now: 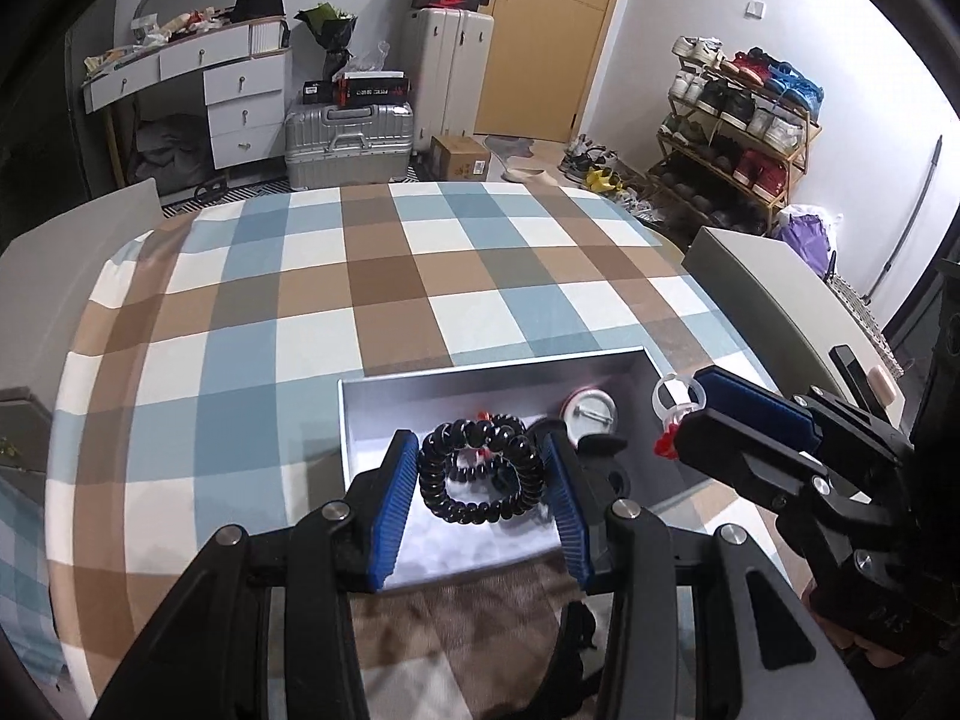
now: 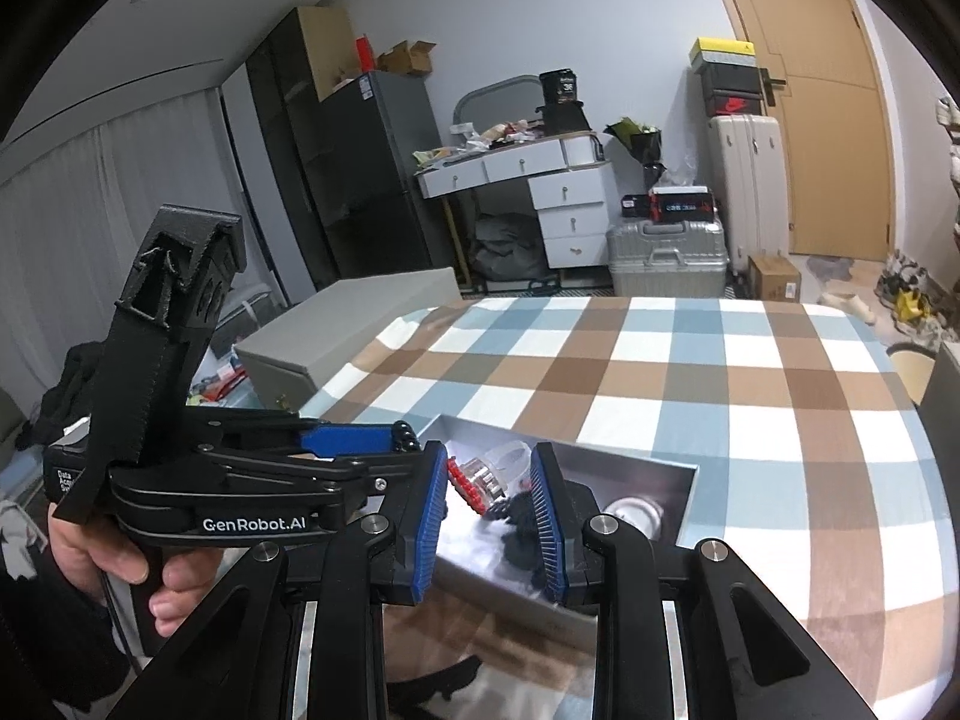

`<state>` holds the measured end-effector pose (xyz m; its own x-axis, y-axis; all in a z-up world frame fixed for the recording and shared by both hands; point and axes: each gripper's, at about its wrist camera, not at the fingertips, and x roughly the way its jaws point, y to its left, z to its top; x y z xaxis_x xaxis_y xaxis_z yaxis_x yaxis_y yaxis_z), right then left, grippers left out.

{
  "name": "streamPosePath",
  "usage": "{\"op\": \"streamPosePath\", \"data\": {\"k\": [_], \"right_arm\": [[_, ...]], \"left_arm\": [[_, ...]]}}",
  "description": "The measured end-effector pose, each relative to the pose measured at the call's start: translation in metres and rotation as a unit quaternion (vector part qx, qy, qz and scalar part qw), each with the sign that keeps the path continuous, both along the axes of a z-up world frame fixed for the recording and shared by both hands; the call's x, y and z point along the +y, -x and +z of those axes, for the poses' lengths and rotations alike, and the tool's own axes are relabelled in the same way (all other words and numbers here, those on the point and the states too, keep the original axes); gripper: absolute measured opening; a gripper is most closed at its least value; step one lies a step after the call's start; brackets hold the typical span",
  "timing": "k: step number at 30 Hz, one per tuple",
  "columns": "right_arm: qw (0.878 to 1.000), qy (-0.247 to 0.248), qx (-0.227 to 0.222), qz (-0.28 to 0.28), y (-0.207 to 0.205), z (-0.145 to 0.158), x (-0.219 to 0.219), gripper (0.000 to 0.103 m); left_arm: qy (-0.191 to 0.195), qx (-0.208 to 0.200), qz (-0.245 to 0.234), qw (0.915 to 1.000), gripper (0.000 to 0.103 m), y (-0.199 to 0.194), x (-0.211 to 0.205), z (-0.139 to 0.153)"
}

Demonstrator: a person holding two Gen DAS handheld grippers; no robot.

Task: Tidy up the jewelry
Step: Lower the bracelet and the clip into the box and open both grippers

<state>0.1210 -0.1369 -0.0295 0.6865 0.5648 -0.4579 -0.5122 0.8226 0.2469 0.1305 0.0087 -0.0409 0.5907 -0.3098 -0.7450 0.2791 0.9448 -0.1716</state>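
A black spiral hair band (image 1: 480, 474) hangs between the blue pads of my left gripper (image 1: 480, 441), which is shut on it just above the open grey box (image 1: 372, 408). My right gripper (image 1: 690, 405) comes in from the right and holds a clear plastic ring with a red stone (image 1: 675, 402) over the box's right edge. In the right wrist view that ring (image 2: 480, 477) sits pinched between the pads of the right gripper (image 2: 489, 456), above the box (image 2: 690, 498). The left gripper (image 2: 414, 441) shows at the left, black coils at its tip. A round pin badge (image 1: 591, 414) lies in the box.
The box rests near the front edge of a table with a blue, brown and white check cloth (image 1: 390, 276). Grey chair backs (image 1: 774, 294) stand at both sides. A hand (image 2: 120, 558) grips the left tool's handle. Suitcases, a desk and a shoe rack (image 1: 738, 126) stand beyond.
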Motion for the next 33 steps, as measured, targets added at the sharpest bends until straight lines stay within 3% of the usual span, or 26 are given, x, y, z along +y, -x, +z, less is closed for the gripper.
{"op": "streamPosePath", "data": {"k": [24, 27, 30, 32, 33], "right_arm": [[0.998, 0.014, 0.054, -0.026, -0.044, -0.04, -0.006, 0.029], [0.998, 0.01, 0.055, -0.029, -0.044, -0.041, -0.008, 0.03], [0.998, -0.002, 0.052, -0.033, -0.042, -0.04, -0.011, 0.039], [0.999, -0.001, 0.041, -0.035, -0.037, -0.037, -0.013, 0.048], [0.999, 0.0, 0.038, -0.039, -0.035, -0.036, -0.013, 0.053]], "left_arm": [[0.0, 0.043, -0.02, 0.9989, 0.037, -0.031, -0.013, -0.026], [0.001, 0.046, -0.024, 0.9986, 0.041, -0.032, -0.014, -0.027], [0.004, 0.054, -0.027, 0.9982, 0.044, -0.033, -0.014, -0.028], [0.006, 0.051, -0.027, 0.9983, 0.053, -0.031, -0.012, -0.026], [0.007, 0.047, -0.022, 0.9986, 0.063, -0.029, -0.011, -0.024]]}}
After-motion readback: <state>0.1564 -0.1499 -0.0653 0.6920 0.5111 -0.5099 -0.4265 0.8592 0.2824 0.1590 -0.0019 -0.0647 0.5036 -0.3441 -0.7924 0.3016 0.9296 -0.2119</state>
